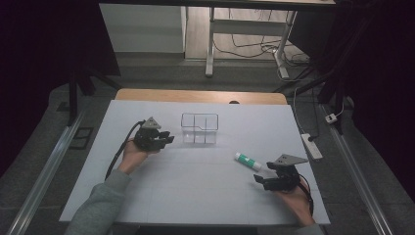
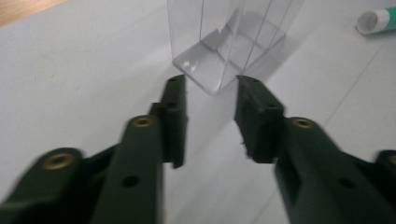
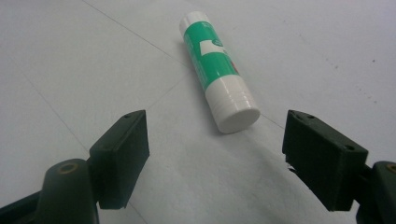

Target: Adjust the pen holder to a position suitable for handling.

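— So, how are the hands posed?

— The person's left hand (image 1: 131,152) comes in from the lower left on a grey-sleeved forearm and holds the left gripper (image 1: 168,139) low over the white table (image 1: 195,191), pointing right at the clear plastic box with inner dividers (image 1: 199,128). The right hand (image 1: 295,199) sits near the table's right front corner, its right gripper (image 1: 258,175) aimed up and left at the white and green glue stick (image 1: 247,160).

— And the tongs?

— The left gripper's jaws stand partly apart with nothing between them; in the left gripper view the clear box (image 2: 229,42) stands upright just past the tips, not touched. The right gripper's jaws are spread wide and empty; in the right gripper view the glue stick (image 3: 218,70) lies on its side just ahead of the gap, its white cap end nearest the jaws.

— Any writing to read?

— The green label carries a white patch and a small reddish mark at its edge, but no lettering is legible. The box is unmarked.

— Where do the two things lie?

— The box stands centre-rear on the table; the glue stick lies well to its right, near the right gripper.
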Tool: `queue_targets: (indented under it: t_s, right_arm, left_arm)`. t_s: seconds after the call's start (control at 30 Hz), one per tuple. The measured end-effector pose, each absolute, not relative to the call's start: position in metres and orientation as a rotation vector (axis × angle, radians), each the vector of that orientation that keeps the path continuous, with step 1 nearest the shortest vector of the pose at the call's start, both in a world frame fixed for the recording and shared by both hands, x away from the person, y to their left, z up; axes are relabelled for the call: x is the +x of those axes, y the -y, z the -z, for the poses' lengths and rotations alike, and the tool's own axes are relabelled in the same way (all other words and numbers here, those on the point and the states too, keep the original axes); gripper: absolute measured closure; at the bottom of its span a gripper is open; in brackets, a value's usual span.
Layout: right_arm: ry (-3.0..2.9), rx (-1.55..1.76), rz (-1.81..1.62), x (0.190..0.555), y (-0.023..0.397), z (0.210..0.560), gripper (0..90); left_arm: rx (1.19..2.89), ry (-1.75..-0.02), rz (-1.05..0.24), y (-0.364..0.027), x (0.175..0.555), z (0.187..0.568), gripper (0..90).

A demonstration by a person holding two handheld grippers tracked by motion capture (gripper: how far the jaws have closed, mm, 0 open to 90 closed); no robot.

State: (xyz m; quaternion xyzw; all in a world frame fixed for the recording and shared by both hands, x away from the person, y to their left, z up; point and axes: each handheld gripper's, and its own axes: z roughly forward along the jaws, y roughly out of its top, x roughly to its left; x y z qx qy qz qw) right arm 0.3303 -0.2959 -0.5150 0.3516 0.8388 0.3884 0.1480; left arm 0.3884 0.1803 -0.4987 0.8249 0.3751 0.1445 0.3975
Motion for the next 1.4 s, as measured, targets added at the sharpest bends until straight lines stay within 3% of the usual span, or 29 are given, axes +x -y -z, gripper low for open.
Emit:
queue_targets:
  t_s: [0.13, 0.43, 1.03, 1.4]
  right_arm:
    - [-2.407, 1.012, -1.124, 0.33, 0.296, 0.515, 22.4]
    - [-2.408, 0.998, -1.126, 0.328, 0.296, 0.514, 22.3]
    - [-2.414, 0.966, -1.121, 0.324, 0.296, 0.514, 22.3]
    - [-2.398, 0.973, -1.129, 0.324, 0.298, 0.513, 22.5]
  left_arm:
    - [2.112, -0.934, -0.37, -0.185, 0.373, 0.496, 51.1]
    - [2.144, -0.907, -0.392, -0.19, 0.333, 0.494, 42.2]
    - [2.134, -0.928, -0.419, -0.216, 0.284, 0.506, 37.4]
    - [2.164, -0.95, -0.397, -0.223, 0.283, 0.514, 34.1]
